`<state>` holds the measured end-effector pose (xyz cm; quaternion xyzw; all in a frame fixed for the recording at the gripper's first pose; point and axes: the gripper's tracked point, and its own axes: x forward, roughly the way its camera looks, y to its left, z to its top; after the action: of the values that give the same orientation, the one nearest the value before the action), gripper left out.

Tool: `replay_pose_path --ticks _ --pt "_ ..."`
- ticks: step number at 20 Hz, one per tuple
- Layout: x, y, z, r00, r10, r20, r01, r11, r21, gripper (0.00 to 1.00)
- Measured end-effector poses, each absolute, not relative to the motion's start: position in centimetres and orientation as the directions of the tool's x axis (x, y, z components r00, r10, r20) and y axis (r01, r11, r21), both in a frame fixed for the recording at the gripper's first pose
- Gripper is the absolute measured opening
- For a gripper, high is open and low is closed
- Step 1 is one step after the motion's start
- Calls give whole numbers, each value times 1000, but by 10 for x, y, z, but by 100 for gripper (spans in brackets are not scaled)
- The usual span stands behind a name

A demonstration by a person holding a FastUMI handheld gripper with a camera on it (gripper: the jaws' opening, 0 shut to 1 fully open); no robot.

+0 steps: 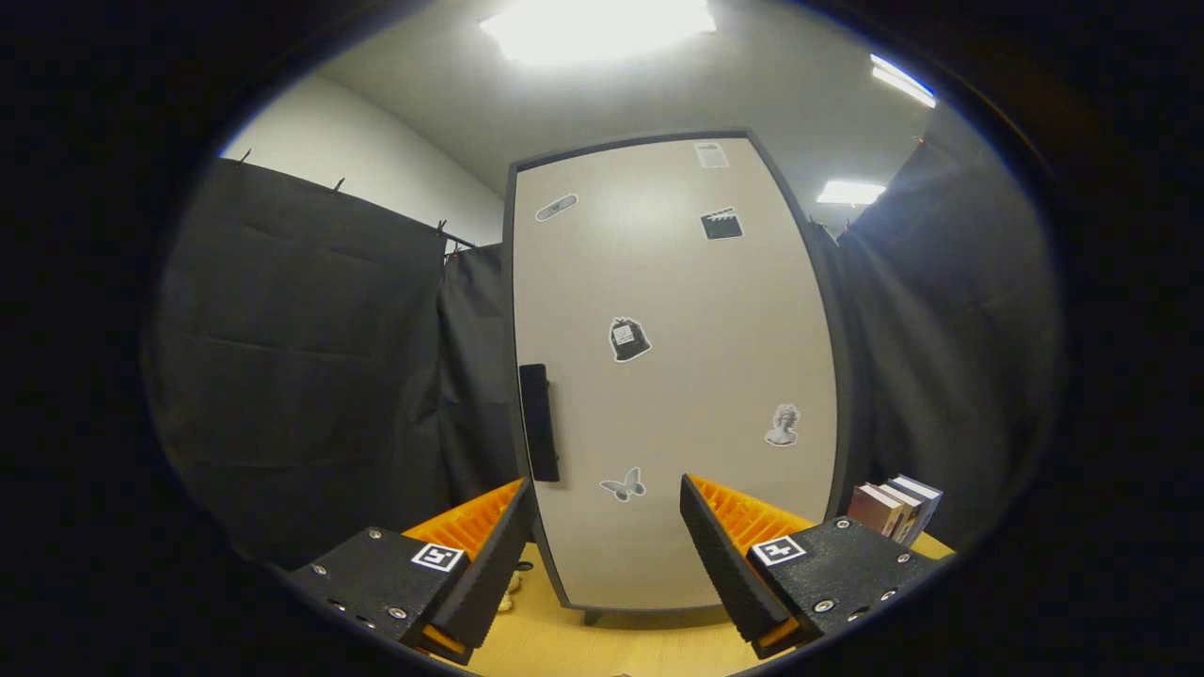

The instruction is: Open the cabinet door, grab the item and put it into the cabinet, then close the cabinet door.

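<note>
A tall cabinet stands on the wooden table straight ahead of the fingers, its beige door [673, 376] shut and dotted with small stickers. A black vertical handle [539, 422] sits on the door's left edge, just above my left fingertip. My gripper [607, 498] is open, its two black-and-orange fingers spread wide in front of the door's lower part, with nothing between them. Several books [894, 508] stand upright on the table to the right of the cabinet, beyond the right finger.
The wooden table top [602, 644] runs under the cabinet and the fingers. Black cloth walls [310, 376] close in on the left and right of the cabinet. A small pale object [511, 592] lies on the table by the cabinet's left foot.
</note>
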<state>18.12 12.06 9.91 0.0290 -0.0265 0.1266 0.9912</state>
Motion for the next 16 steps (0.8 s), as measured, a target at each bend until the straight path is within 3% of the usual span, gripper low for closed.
replay_pose_path --ticks 16 --pt "296 214 101 953 304 2 -304 953 3 92"
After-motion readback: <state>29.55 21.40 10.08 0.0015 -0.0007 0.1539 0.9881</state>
